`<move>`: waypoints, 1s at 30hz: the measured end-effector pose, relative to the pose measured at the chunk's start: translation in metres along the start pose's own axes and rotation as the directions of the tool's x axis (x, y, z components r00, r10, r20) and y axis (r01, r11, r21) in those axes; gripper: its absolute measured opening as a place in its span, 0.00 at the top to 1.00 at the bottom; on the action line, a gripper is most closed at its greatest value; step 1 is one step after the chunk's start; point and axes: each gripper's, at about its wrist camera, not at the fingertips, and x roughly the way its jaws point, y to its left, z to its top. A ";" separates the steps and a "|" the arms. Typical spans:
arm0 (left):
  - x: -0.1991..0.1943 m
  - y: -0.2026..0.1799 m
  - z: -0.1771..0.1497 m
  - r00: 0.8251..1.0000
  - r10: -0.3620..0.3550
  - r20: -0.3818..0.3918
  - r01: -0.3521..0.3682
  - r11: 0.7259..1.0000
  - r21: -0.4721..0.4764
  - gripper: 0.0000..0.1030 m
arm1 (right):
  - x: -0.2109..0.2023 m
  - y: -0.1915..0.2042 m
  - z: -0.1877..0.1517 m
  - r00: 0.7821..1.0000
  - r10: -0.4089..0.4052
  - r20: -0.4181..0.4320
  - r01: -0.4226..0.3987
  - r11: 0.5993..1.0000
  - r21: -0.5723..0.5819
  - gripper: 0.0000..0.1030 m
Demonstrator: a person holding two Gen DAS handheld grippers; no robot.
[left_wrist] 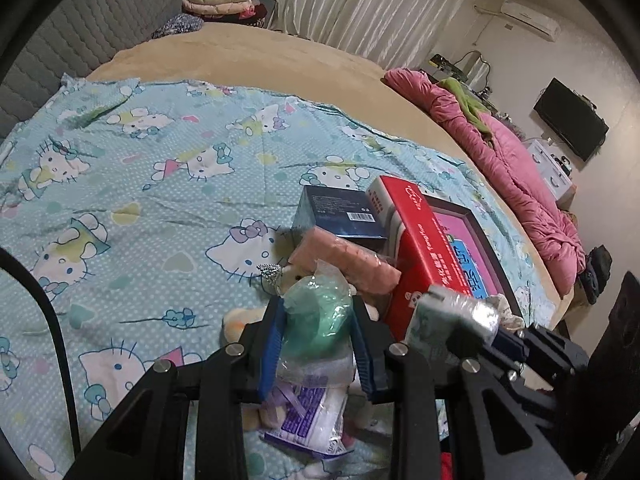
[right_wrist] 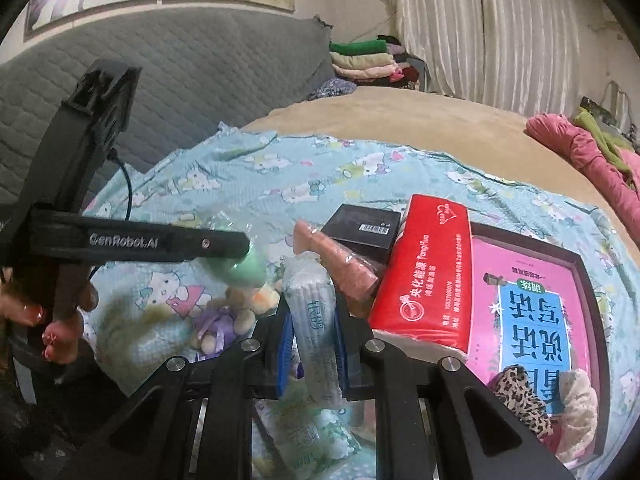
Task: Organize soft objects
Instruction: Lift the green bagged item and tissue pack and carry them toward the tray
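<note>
Up off the bedspread, two soft packets hang in the jaws, one to each hand. The green bagged item (left_wrist: 320, 312), something pale green and squashy in crinkled clear plastic, sits pinched between the blue pads of the left gripper (left_wrist: 318, 344), the fingers pressed against its sides so the wrapper bulges out above them; it looks rounded rather than long, so I cannot give it a clear axis. The tissue pack (right_wrist: 314, 320), a slim white pocket packet with teal print, is clamped in the right gripper (right_wrist: 312, 340), jaws nearly together on its thin faces, its long axis running along the fingers and pointing away towards the headboard. Holding it flatwise like that probably keeps the limp packet from folding. Both are above the clutter near the bed's edge: under them lie a small plush toy (right_wrist: 244, 308) with a purple ribbon and another floral tissue pack (right_wrist: 316, 440). Just beyond, a pink wrapped roll (right_wrist: 340, 268) leans on a dark box (right_wrist: 364, 230), beside a red tissue box (right_wrist: 424, 272) tilted against a framed tray (right_wrist: 596, 320) that holds a pink book and a leopard-print cloth (right_wrist: 520, 400). All rests on a Hello Kitty sheet (left_wrist: 160, 184), with a pink quilt (left_wrist: 512, 160) heaped well apart.
</note>
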 end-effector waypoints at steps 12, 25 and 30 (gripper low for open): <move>-0.019 -0.033 -0.009 1.000 0.026 0.009 -0.026 0.998 0.056 0.68 | -0.029 -0.014 0.004 0.998 -0.005 0.067 0.001 0.998 0.060 0.82; -0.032 -0.071 -0.012 1.000 0.028 0.013 -0.030 0.993 0.116 0.68 | -0.062 -0.025 0.008 0.990 -0.014 0.141 -0.003 0.994 0.113 0.82; -0.035 -0.089 -0.013 0.999 0.031 0.018 -0.033 0.988 0.152 0.68 | -0.074 -0.035 0.008 0.986 -0.032 0.163 0.009 0.990 0.142 0.82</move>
